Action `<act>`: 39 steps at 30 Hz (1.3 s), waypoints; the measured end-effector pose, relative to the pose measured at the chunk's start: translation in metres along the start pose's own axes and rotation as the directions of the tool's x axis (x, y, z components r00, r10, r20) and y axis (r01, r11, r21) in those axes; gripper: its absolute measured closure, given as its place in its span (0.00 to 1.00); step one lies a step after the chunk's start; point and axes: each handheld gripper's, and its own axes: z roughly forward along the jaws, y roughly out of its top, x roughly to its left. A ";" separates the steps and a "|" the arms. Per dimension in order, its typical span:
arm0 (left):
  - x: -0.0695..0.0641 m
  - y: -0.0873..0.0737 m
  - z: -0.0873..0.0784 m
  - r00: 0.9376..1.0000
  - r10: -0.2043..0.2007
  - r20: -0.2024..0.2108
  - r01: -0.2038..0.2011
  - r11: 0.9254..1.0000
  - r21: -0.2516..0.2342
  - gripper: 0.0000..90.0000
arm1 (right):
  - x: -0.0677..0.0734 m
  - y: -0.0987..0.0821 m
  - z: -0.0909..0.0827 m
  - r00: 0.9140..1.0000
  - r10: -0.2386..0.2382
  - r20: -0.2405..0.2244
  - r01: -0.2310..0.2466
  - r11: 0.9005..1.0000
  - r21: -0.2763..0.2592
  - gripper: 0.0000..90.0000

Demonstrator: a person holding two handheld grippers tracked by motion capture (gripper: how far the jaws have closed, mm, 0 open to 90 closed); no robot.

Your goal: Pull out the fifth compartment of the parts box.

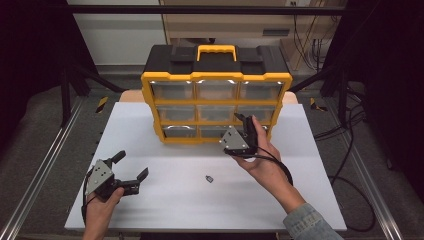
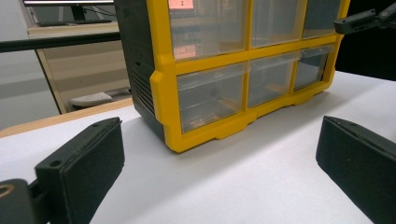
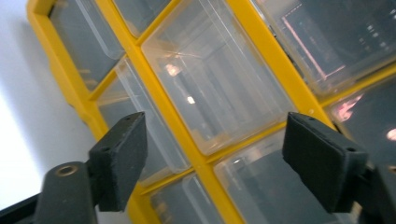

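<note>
A yellow-and-black drawer organizer [image 1: 216, 100] with clear plastic drawers stands at the back of the white table [image 1: 165, 200]. My right gripper [image 1: 246, 122] is held up against its lower right drawers. In the right gripper view the jaws [image 3: 215, 158] stand open just in front of a clear drawer [image 3: 219, 88], with nothing gripped between them. My left gripper [image 1: 131, 167] rests low at the front left of the table, open and empty. In the left gripper view its jaws [image 2: 215, 168] point at the organizer's lower left corner [image 2: 187, 135].
A small dark part [image 1: 209, 178] lies on the table between the two hands. Metal frame rails [image 1: 45, 165] run along both sides of the table, and cables [image 1: 350, 150] hang at the right. The right gripper's jaw [image 2: 362, 21] shows at the top right of the left gripper view.
</note>
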 end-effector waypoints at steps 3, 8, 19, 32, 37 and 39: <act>0.000 0.000 -0.001 1.000 0.002 -0.005 -0.002 1.000 -0.001 0.01 | 0.001 0.002 0.002 0.999 -0.041 0.033 0.042 0.999 -0.009 0.33; -0.001 0.000 0.001 1.000 0.003 -0.002 -0.003 1.000 0.005 0.01 | 0.000 0.007 0.006 0.990 -0.111 0.088 0.112 0.994 -0.003 0.42; -0.002 0.000 0.001 1.000 0.014 -0.002 -0.014 1.000 0.005 0.01 | 0.002 0.012 0.013 0.948 -0.262 0.181 0.262 0.965 0.025 0.56; -0.003 0.000 0.002 1.000 0.019 0.004 -0.019 1.000 0.011 0.01 | 0.002 0.011 0.023 0.902 -0.367 0.225 0.359 0.930 0.080 0.66; -0.003 0.000 0.002 1.000 0.022 0.005 -0.022 1.000 0.012 0.01 | 0.001 0.011 0.026 0.885 -0.399 0.242 0.385 0.917 0.102 0.69; -0.004 0.000 0.002 1.000 0.022 0.005 -0.022 1.000 0.012 0.01 | 0.001 0.011 0.027 0.884 -0.401 0.241 0.388 0.916 0.104 0.69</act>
